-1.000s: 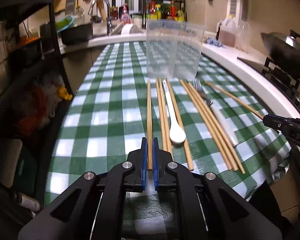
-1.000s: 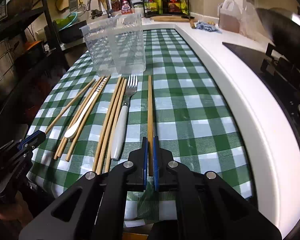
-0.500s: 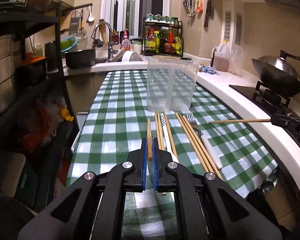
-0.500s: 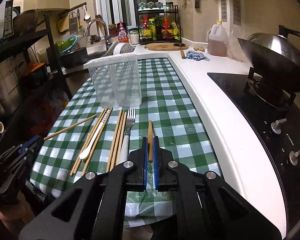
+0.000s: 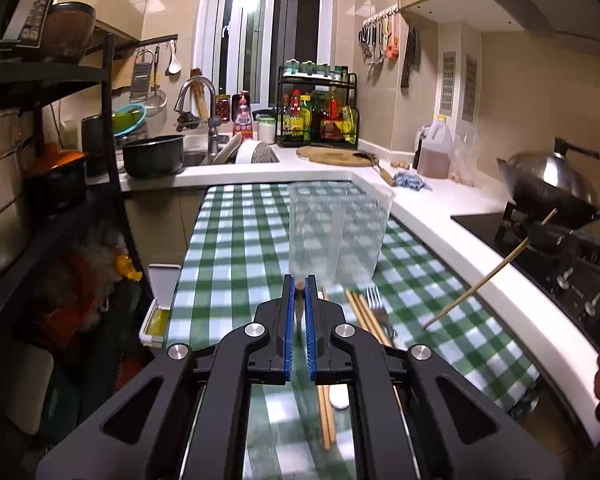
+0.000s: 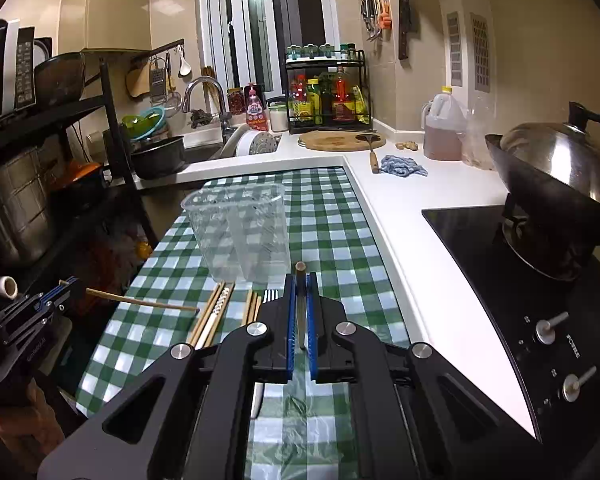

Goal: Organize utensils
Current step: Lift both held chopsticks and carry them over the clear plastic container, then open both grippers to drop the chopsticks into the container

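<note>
My left gripper [image 5: 299, 284] is shut on a wooden chopstick [image 5: 299, 300], held above the green checked tablecloth [image 5: 236, 248]. My right gripper [image 6: 300, 280] is shut on another chopstick [image 6: 300, 268], also lifted; that chopstick shows in the left wrist view [image 5: 488, 276], and the left one in the right wrist view [image 6: 140, 300]. A clear two-compartment plastic holder [image 5: 338, 232] stands just ahead of both grippers [image 6: 242, 234]. Several chopsticks [image 6: 210, 316], a white spoon [image 5: 338, 396] and a fork [image 5: 378, 300] lie on the cloth below.
A wok [image 6: 556, 184] sits on the black cooktop [image 6: 500, 264] at the right. A white counter [image 6: 400, 208] runs along the cloth's right edge. A sink [image 5: 196, 156], pot [image 5: 152, 156] and bottle rack [image 5: 320, 120] stand at the back. A dark shelf unit [image 5: 40, 200] stands at the left.
Both grippers have lifted their chopsticks off the cloth and tilted up, so the chopsticks now point forward in the air. The other utensils have not moved.
</note>
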A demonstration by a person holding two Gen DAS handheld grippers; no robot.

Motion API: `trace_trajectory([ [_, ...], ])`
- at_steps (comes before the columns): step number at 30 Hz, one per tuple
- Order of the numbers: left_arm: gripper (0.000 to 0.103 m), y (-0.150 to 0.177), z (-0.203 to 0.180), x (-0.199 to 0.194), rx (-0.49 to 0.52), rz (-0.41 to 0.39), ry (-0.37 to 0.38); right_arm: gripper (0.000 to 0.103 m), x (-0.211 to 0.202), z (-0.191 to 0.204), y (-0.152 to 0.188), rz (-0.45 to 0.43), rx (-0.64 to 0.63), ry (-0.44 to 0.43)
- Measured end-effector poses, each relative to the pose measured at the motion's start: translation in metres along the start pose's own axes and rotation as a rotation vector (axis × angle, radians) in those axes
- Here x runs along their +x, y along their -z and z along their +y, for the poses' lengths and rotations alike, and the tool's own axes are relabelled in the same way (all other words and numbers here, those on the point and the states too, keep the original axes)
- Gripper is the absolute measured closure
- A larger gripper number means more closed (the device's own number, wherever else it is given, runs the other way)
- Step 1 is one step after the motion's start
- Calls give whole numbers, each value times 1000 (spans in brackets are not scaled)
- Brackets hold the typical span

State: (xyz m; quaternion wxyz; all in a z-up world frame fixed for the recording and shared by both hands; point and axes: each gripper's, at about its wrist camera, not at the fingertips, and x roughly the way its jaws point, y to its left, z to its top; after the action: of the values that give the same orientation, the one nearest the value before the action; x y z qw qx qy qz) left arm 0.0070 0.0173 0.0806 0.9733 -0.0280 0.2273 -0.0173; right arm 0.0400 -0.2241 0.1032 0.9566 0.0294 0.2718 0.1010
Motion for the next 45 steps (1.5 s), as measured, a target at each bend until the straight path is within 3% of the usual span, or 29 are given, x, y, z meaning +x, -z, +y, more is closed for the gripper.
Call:
trace_trajectory([
  [4,98,-26,4,6,-4,-13,9,98,6,2,-19,-11,2,-20],
  [14,98,-107,29,28,-78,58,63,98,6,-1,-92,-14,1,-86],
  [17,98,-140,34,32,-75,32,71,98,5,-5,-123,-16,21,-144],
  [24,98,-213,34,40,-54,-83,81,98,-5,6,-191,-103,-17,-181],
  [28,98,-238,31,53,-67,-131,105,98,5,19,-218,-118,-50,-191],
  [33,98,-237,22,85,-69,-113,128,98,49,37,-216,-54,-90,-201],
  [39,98,-205,16,138,-70,10,153,98,114,40,-187,49,-86,-175],
  [45,98,-171,14,171,-62,90,151,98,149,36,-165,103,-67,-164],
])
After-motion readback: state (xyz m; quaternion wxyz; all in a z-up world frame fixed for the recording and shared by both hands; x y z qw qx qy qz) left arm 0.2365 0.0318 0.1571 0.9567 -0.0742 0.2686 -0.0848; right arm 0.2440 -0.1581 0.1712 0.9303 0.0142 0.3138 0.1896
